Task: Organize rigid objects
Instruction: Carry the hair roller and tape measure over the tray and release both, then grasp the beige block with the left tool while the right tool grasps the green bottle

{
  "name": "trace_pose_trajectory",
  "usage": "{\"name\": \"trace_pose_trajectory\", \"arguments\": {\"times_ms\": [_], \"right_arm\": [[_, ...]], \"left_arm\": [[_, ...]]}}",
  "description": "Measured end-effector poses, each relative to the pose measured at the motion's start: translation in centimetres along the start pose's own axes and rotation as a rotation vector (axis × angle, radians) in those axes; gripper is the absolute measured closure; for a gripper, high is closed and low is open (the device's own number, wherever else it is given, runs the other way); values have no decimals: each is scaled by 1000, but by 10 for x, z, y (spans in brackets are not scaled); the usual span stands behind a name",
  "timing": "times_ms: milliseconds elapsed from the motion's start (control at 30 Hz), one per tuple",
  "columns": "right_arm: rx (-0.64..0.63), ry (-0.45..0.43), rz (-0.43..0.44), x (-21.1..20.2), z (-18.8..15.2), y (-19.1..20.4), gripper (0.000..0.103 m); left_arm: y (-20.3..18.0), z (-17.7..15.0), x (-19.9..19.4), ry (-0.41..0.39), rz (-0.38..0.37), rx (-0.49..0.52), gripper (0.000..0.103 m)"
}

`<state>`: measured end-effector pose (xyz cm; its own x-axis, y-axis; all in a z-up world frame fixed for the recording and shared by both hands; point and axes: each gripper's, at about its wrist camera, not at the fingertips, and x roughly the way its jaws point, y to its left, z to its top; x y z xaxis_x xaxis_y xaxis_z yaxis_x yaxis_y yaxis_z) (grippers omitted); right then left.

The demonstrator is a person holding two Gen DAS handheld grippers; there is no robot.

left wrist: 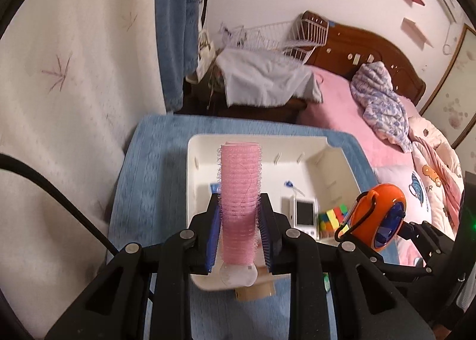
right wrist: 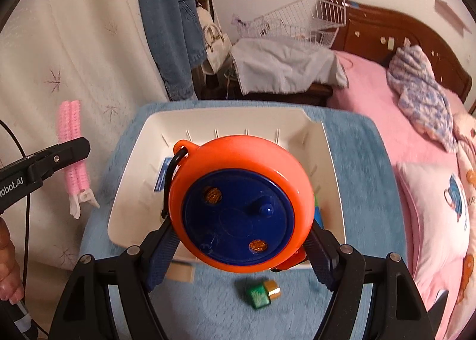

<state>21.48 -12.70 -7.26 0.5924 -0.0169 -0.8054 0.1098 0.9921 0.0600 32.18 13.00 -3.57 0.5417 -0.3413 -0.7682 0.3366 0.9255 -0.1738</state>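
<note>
My left gripper (left wrist: 239, 215) is shut on a pink hair roller (left wrist: 239, 188) and holds it upright above the near left part of a white plastic bin (left wrist: 336, 158). The roller also shows in the right wrist view (right wrist: 73, 149), at the far left. My right gripper (right wrist: 238, 239) is shut on a round orange and blue tape measure (right wrist: 241, 209) and holds it above the bin (right wrist: 324, 167). The tape measure also shows at the right of the left wrist view (left wrist: 379, 215). The bin holds a white device with a screen (left wrist: 303, 215) and a coloured puzzle cube (left wrist: 333, 216).
The bin stands on a blue cloth-covered table (left wrist: 154, 161). A small green and gold bottle (right wrist: 261, 292) lies on the cloth in front of the bin. A white curtain (left wrist: 74, 72) hangs at the left. A pink bed (right wrist: 395, 120) lies at the right.
</note>
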Motion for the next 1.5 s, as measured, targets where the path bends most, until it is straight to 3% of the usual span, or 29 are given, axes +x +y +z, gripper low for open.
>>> {"name": "trace_pose_trajectory", "arguments": {"times_ms": [367,467,533,700,833,1067,1500], "right_arm": [[11,14,79,17,6,-8,24],[36,37,86,19,4,-13,23],[53,34,96,18,2,-17,23],[-11,-145,50,-16,5,-18,20],[-72,-174,11,-27,3,-16,20],[-4,-157,61,-41,-18,-31,20],[-72,-175,120,-60,-67,-45,20]], "left_arm": [[-9,1,8,-22,-5,33,74],[-10,0,5,-36,-10,15,64],[-9,-1,2,-42,-16,5,50],[-13,-5,-6,-48,3,18,33],[-15,-11,-9,-29,10,13,28],[-20,-32,-17,14,14,-7,26],[-33,-72,-11,148,15,-52,21]]}}
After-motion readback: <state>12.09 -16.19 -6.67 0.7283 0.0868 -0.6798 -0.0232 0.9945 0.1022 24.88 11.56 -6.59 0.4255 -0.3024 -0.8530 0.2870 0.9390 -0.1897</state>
